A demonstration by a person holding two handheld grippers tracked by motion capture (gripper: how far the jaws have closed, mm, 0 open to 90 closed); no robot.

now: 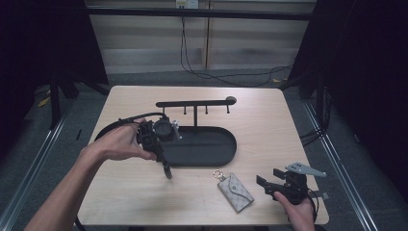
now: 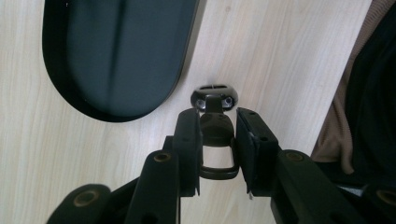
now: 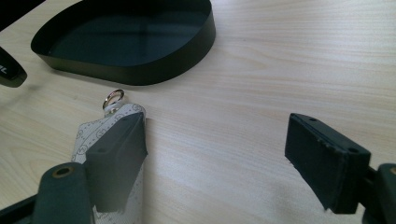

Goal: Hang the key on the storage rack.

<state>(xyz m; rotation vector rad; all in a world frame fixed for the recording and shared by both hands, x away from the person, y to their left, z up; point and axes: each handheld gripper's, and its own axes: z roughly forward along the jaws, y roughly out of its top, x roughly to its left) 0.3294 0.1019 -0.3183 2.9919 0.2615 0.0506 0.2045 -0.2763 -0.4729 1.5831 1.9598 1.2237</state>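
We hold the left gripper (image 1: pixel 163 159) over the near-left rim of the tray (image 1: pixel 226 149), pointing down at the table (image 1: pixel 269 120). In the left gripper view its jaws are closed on a dark key fob (image 2: pixel 215 133), whose loop sits between the pads while its rounded head sticks out past the jaw tips, above bare wood. The tray lies ahead and to the left of those jaws in that view.

Our right gripper (image 1: pixel 269 185) rests low at the near-right part of the table with its jaws spread wide and nothing between them. The pouch (image 1: pixel 235 191) lies flat just to its left; in the right gripper view the left jaw overlaps the pouch (image 3: pixel 116 121), though we cannot tell whether they touch. Its metal ring (image 3: pixel 113 97) points toward the tray beyond. Behind the tray stands a rack (image 1: pixel 197 103) with hooks.
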